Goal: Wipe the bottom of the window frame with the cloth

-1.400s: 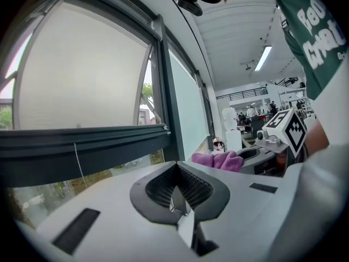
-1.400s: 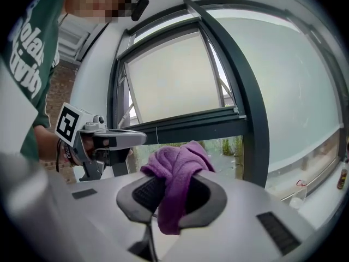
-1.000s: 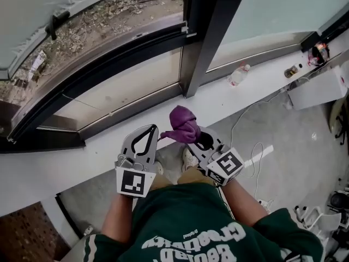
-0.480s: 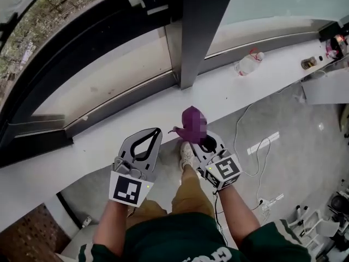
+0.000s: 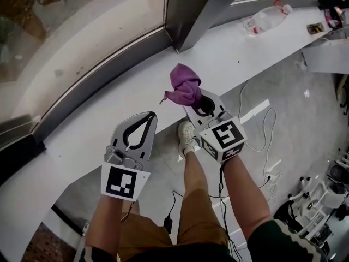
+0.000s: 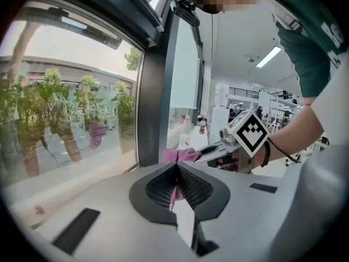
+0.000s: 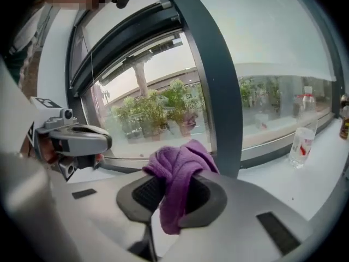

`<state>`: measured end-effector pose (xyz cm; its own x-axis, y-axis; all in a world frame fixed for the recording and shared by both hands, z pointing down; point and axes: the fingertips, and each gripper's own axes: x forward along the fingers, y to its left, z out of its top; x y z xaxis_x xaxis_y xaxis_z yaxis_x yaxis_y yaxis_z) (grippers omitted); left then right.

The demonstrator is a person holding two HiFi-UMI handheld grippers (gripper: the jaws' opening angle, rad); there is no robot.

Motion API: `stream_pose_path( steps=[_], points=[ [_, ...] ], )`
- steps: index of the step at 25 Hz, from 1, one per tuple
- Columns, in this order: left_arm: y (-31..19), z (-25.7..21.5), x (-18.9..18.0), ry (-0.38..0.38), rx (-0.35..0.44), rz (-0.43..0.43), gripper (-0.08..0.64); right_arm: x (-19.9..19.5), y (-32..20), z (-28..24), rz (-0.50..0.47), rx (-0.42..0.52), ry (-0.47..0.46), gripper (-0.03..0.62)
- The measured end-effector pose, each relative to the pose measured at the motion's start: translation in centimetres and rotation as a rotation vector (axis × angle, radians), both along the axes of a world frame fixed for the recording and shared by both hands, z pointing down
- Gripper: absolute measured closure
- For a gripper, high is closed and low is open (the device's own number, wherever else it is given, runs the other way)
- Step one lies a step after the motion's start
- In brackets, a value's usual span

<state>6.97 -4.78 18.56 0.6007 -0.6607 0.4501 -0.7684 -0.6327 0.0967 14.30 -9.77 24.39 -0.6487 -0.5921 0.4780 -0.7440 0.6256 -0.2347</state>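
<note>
Since 0.5 s ago: the right gripper and cloth have moved up the head view, from the sill's near edge to over the sill. The bottle has shifted toward the upper right corner. The left gripper has hardly changed place.

Head view, left to right:
- The window frame [image 5: 92,83] has a dark bottom rail running from lower left to upper centre, with glass above it.
- The white sill [image 5: 98,124] lies just below the rail as a broad diagonal band.
- The left gripper [image 5: 147,117] is at lower centre-left, tips over the sill's near edge. In the left gripper view its jaws [image 6: 175,166] meet at the tips with nothing clamped. The pink showing in the gap is the cloth [image 6: 182,155] beyond.
- A shoe [image 5: 187,138] is on the floor between the two grippers.
- The purple cloth [image 5: 184,85] sits at centre, bunched over the sill. It is near the rail but apart from it. Contact with the sill cannot be judged.
- The right gripper [image 5: 192,98] is just below the cloth. In the right gripper view its jaws are closed on the cloth [image 7: 177,182], a fold hanging down between them.
- A dark upright post [image 5: 191,10] stands at the top, above the cloth.
- A clear bottle [image 5: 265,19] lies on the sill at upper right, well apart from the cloth.
</note>
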Motion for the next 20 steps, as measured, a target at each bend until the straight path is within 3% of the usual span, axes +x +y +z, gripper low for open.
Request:
stream_pose_path(
  steps=[6,14,20],
  points=[
    [-2.1,5.1,-0.6,0.015,0.007,-0.04,0.552,-1.6,-3.2,6.4,-0.016,0.018,0.077,0.522],
    [-6.3,10.2,-2.2,0.065,-0.074,-0.237,0.552,-0.3,-8.0,11.2,-0.032,-0.042,0.118,0.522],
    [-7.1,12.5,-3.2,0.044,-0.092,-0.244,0.552,-0.8,-9.4,14.6,-0.072,-0.076,0.173,0.522]
  ],
)
